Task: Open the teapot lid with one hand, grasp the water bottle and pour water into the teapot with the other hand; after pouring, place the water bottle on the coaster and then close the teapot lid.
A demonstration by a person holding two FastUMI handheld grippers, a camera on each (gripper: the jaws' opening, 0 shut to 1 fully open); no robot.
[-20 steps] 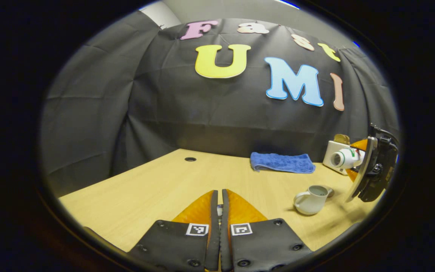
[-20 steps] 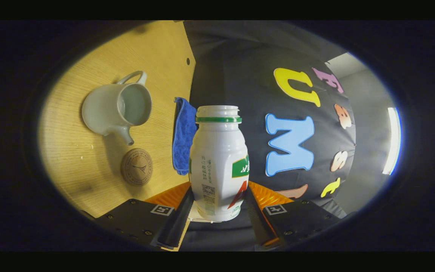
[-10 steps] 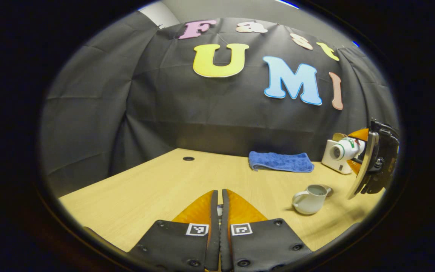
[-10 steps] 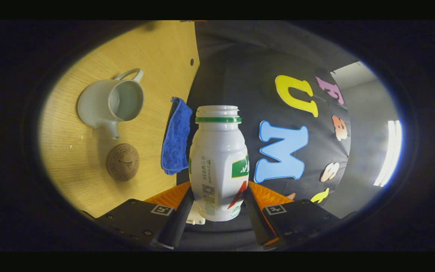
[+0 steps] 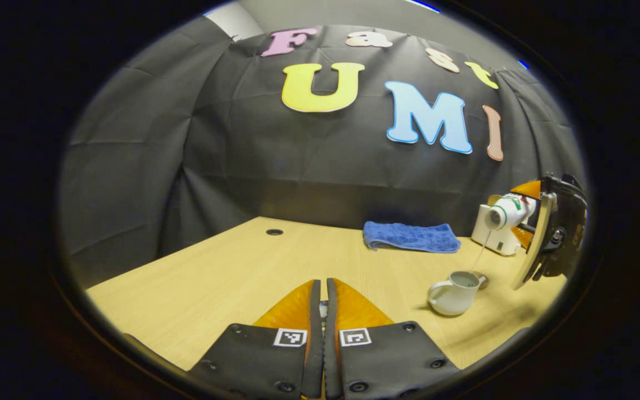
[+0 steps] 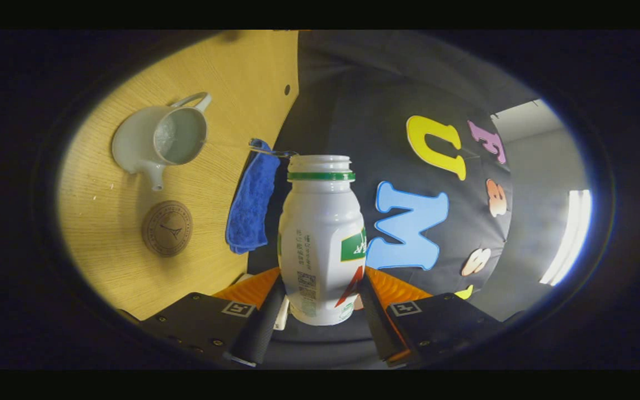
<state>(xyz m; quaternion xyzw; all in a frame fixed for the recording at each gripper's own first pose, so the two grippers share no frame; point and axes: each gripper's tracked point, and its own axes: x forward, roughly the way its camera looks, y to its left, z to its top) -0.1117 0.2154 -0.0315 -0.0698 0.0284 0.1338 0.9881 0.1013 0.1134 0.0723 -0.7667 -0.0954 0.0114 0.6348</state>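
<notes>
Pale wooden table [image 5: 231,278] carries the open white teapot [image 5: 454,294]; the right gripper [image 6: 320,303] squeezes the tipped white plastic bottle [image 6: 321,239], pouring water in. The left gripper [image 5: 323,311] stays back, fingers pressed together.

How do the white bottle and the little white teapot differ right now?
The water bottle is lifted off the table and tipped on its side, gripped by the right tongs; the teapot stands upright on the table. A thin stream leaves the bottle's mouth and the lidless teapot takes it in. The teapot has a handle and spout; the bottle has none. Both are white.
</notes>
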